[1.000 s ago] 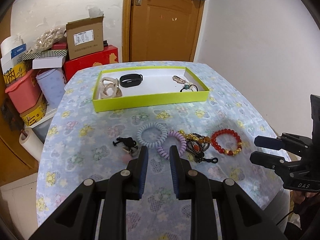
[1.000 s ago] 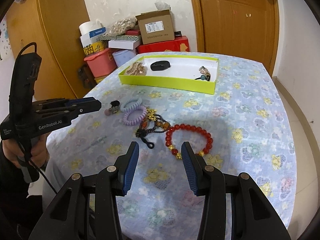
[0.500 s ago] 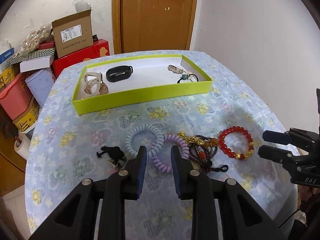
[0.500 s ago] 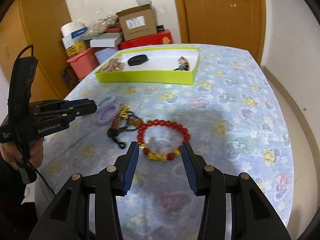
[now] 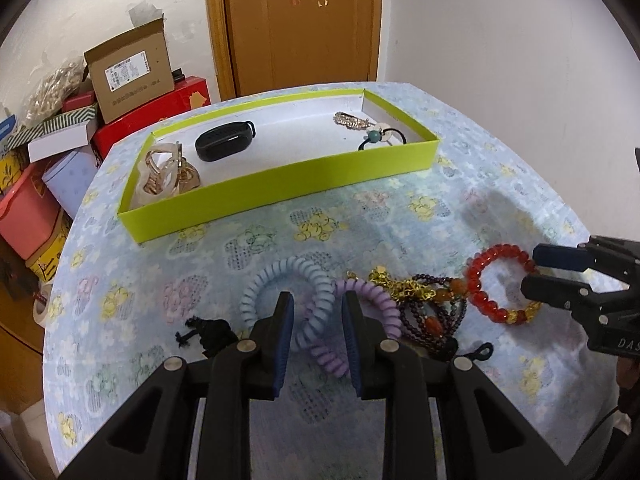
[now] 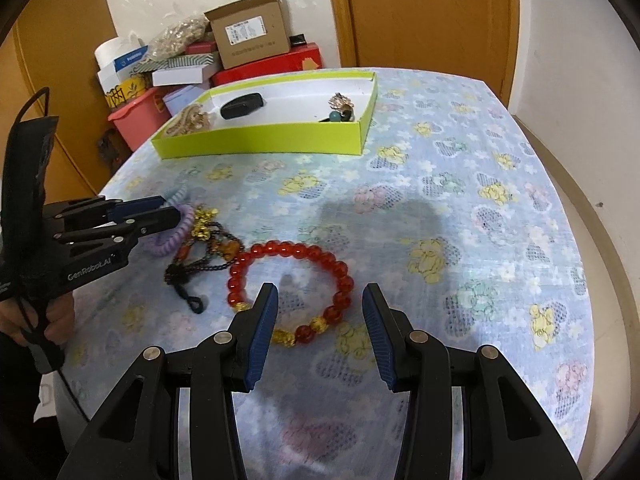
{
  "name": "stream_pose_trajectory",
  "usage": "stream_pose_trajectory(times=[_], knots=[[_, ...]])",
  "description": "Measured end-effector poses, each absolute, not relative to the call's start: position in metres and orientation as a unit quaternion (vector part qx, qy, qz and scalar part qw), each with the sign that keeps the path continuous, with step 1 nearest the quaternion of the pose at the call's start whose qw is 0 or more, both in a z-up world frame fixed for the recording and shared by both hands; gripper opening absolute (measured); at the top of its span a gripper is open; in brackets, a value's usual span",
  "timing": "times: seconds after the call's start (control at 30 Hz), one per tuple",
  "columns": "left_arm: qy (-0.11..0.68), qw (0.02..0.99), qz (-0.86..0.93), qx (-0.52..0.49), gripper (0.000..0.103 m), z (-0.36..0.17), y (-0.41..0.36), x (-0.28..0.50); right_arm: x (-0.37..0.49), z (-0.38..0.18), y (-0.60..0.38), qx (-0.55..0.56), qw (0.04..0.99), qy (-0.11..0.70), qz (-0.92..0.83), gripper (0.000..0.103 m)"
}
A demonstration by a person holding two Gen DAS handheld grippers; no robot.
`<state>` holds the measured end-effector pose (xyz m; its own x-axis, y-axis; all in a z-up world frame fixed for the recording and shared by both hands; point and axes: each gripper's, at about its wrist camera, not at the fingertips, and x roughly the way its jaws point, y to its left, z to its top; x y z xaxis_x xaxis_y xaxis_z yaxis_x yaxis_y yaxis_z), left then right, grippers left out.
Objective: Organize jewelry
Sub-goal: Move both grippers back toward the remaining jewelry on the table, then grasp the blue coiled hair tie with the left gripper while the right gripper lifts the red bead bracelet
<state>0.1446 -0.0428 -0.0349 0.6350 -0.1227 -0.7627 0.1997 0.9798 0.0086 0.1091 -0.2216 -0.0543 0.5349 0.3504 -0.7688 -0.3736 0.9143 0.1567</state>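
Observation:
My left gripper (image 5: 316,300) is open, its fingers straddling the blue coil hair tie (image 5: 280,280) and purple coil hair tie (image 5: 368,300) on the floral tablecloth. My right gripper (image 6: 320,292) is open, straddling the near side of the red bead bracelet (image 6: 340,276); in the left wrist view it (image 5: 536,270) sits at the red bracelet (image 5: 492,256). A dark bead necklace with gold charms (image 5: 428,304) lies between them. A black hair tie (image 5: 208,332) lies left. The yellow-green tray (image 5: 280,184) holds a hair claw (image 5: 164,172), a black band (image 5: 224,140) and a hair tie (image 5: 380,136).
The table (image 6: 460,200) ends near its right and front edges. Cardboard boxes and bins (image 5: 120,80) are stacked beyond the far left edge. A wooden door (image 5: 304,20) stands behind the tray.
Both grippers moved forward and down toward the jewelry. The left now straddles the coil hair ties; the right now straddles the red bracelet. Both stayed open.

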Motion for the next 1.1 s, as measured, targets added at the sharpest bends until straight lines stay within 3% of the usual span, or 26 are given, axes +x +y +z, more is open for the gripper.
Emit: stream_pose_trajectory(times=[0.17, 0.3, 0.37, 1.1], knots=[[0.417, 0.903, -0.086, 0.053, 0.012, -0.036, -0.044, 0.145, 0.111, -0.055, -0.219, -0.03, 0.88, 0.431, 0.199, 0.042], [0.408, 0.908, -0.082, 0.05, 0.011, -0.034, -0.042, 0.143, 0.11, -0.056, -0.215, -0.06, 0.885, 0.424, 0.185, 0.016], [0.405, 0.91, -0.08, 0.046, 0.01, -0.033, -0.04, 0.143, 0.11, -0.056, -0.215, -0.066, 0.885, 0.423, 0.182, 0.01], [0.376, 0.923, -0.075, -0.023, 0.01, -0.002, -0.018, 0.118, 0.095, -0.018, -0.218, -0.045, 0.899, 0.38, 0.214, 0.009]])
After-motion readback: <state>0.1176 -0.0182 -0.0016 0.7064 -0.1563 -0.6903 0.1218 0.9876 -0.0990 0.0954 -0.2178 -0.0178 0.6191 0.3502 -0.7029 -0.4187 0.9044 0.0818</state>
